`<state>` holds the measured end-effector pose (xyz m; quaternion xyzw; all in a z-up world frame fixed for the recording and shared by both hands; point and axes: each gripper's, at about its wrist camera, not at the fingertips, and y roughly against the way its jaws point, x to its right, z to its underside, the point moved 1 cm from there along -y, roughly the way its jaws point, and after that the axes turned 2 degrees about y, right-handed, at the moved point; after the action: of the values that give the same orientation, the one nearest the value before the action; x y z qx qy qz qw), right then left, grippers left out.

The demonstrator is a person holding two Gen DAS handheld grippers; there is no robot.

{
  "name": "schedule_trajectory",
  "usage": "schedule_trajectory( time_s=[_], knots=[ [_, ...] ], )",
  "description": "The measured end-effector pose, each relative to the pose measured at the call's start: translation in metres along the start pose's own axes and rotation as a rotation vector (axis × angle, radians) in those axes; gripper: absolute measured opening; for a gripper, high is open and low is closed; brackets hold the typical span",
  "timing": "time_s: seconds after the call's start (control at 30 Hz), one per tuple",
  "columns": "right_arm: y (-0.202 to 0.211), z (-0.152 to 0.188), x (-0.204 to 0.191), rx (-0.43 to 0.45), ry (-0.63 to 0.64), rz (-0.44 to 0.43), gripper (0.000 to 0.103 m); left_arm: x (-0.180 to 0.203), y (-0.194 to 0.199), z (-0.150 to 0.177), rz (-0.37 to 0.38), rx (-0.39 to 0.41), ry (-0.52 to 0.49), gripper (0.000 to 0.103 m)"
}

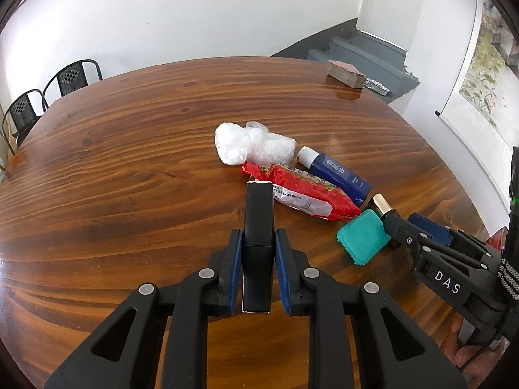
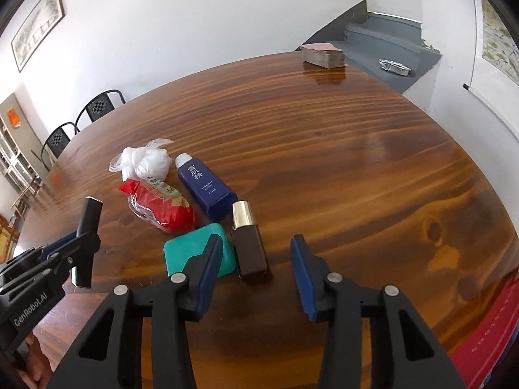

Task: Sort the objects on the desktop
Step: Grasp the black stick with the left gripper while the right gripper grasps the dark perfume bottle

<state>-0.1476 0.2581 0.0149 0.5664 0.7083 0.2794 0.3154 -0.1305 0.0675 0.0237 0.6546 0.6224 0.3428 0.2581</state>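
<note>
Worktop: the glossy brown wooden worktop (image 2: 324,162) fills most of both views.
Left gripper: the left gripper (image 1: 258,249), bottom centre of the left wrist view, is clamped on a slim glossy black rectangular bar (image 1: 258,227), its blue pads pressing both long sides.
Right gripper: the right gripper (image 2: 256,259), bottom centre of its own view, stands apart with nothing pressed between its pads; a dark brown bottle with a gold cap (image 2: 248,243) lies on the worktop between the fingers, nearer the left one.
Cluster: in the left half of the right wrist view lie a navy blue bottle with a white cap (image 2: 204,188), a red printed plastic snack packet (image 2: 159,207) and a crumpled clear bag of white stuff (image 2: 142,162), close together.
Teal case: a rounded teal plastic case (image 2: 185,253) sits just beside the brown bottle, partly behind the right gripper's left finger.
Far edge: a stack of cards (image 2: 322,55) rests in the upper right.
</note>
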Motion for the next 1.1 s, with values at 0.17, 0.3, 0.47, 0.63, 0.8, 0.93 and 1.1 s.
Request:
schedule_trajectory(
  time_s=[0.17, 0.3, 0.47, 0.63, 0.8, 0.93, 1.1],
  knots=[
    [0.002, 0.0, 0.008, 0.004, -0.018, 0.009, 0.046, -0.001, -0.002, 0.0, -0.005, -0.004, 0.003, 0.022],
    [0.002, 0.0, 0.008, 0.012, 0.0, 0.04, 0.046, 0.0, -0.002, 0.0, -0.003, -0.005, -0.002, 0.022],
    [0.003, 0.001, -0.004, 0.009, 0.068, 0.02, 0.046, 0.002, -0.003, 0.001, -0.004, -0.01, -0.004, 0.022],
    [0.001, 0.001, -0.008, 0.0, 0.083, -0.02, 0.046, 0.003, -0.005, 0.002, -0.006, -0.014, -0.005, 0.022],
    [-0.004, 0.002, 0.005, -0.047, -0.008, -0.152, 0.048, 0.003, -0.006, 0.002, -0.007, -0.014, -0.005, 0.022],
    [-0.001, 0.0, 0.011, -0.015, -0.024, -0.056, 0.048, 0.003, -0.006, 0.003, -0.007, -0.014, -0.006, 0.022],
    [-0.008, -0.001, 0.013, -0.025, -0.018, 0.001, 0.048, 0.003, -0.006, 0.003, -0.006, -0.014, -0.009, 0.022]
  ],
)
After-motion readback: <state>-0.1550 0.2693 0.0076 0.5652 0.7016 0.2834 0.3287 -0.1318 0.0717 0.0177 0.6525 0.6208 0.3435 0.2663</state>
